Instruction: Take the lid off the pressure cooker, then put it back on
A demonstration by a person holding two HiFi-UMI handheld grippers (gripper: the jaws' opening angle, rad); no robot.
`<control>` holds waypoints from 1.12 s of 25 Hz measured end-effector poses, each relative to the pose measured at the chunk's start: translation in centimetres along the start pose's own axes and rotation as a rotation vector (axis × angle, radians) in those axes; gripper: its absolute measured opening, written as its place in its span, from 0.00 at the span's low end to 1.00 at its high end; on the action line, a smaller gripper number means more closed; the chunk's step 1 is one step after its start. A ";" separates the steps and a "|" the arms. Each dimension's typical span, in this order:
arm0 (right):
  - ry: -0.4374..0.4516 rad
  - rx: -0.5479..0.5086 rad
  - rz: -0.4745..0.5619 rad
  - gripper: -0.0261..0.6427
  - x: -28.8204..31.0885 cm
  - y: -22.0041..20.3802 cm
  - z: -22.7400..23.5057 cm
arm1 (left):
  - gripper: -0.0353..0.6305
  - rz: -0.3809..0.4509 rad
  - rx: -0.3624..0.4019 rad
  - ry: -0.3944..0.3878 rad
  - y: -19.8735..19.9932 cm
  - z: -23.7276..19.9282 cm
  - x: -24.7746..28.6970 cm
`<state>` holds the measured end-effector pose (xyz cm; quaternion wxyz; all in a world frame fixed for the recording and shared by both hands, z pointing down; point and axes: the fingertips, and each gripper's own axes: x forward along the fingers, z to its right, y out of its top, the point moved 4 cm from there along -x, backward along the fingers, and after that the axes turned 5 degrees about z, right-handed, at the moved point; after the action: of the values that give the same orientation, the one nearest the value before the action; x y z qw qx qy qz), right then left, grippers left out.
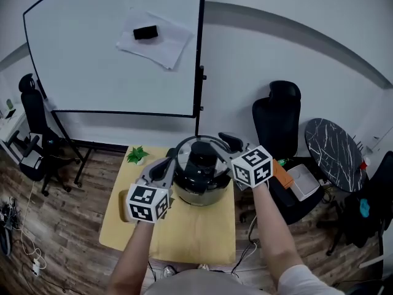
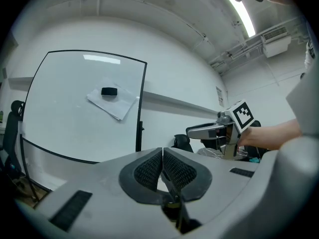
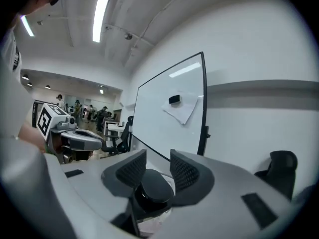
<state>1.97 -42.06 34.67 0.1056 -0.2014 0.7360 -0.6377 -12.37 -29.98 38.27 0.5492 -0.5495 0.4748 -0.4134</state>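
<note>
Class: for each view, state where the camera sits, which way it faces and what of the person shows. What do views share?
Head view: on the head, steeply down at the pressure cooker; both forearms, left gripper and right gripper show.
Left gripper view: along its shut jaws toward the whiteboard; right gripper visible.
Right gripper view: along its open jaws, lid knob between; left gripper visible.
Shared: the whiteboard, in all three.
</note>
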 end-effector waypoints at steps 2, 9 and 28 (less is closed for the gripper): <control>-0.071 0.013 0.032 0.21 -1.3 0.1 -0.4 | 0.08 0.005 -0.005 -0.010 0.3 0.1 0.0; -0.247 0.069 0.079 0.07 -5.2 -1.0 -2.3 | 0.08 0.007 -0.019 -0.031 0.5 0.6 -0.6; -0.346 0.104 0.052 0.04 -8.7 -3.9 -5.7 | 0.08 0.010 -0.023 -0.066 0.3 1.7 -1.5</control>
<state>8.08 -33.64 38.56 0.2573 -0.2832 0.6779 -0.6278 -11.00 -28.14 38.02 0.5601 -0.5670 0.4638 -0.3868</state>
